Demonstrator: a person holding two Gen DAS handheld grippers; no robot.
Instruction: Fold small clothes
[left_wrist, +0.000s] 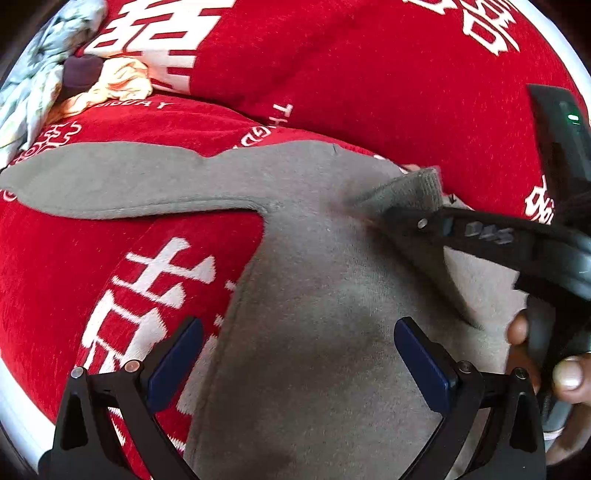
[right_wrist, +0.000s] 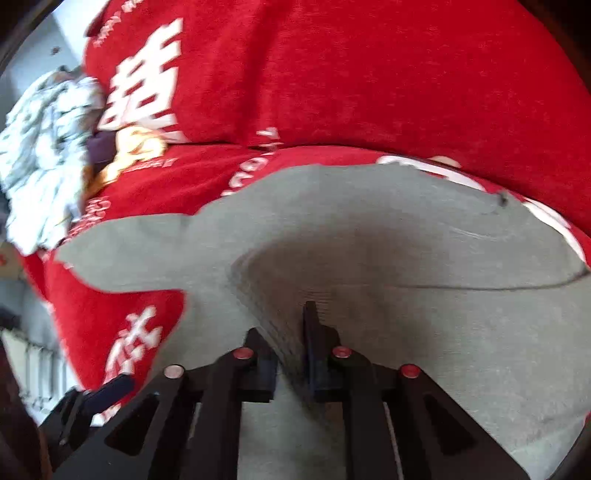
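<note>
Two grippers on the job | grey garment (left_wrist: 317, 280) lies centre frame on the red blanket (left_wrist: 369, 74) | right gripper (right_wrist: 291, 354) pinches what looks like its ribbed cuff; carry it straight across | left gripper (left_wrist: 299, 354) spread open, empty; pin the body.

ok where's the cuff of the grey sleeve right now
In the left wrist view the ribbed cuff is lifted at right, pinched by the right gripper above the grey top's body.
</note>
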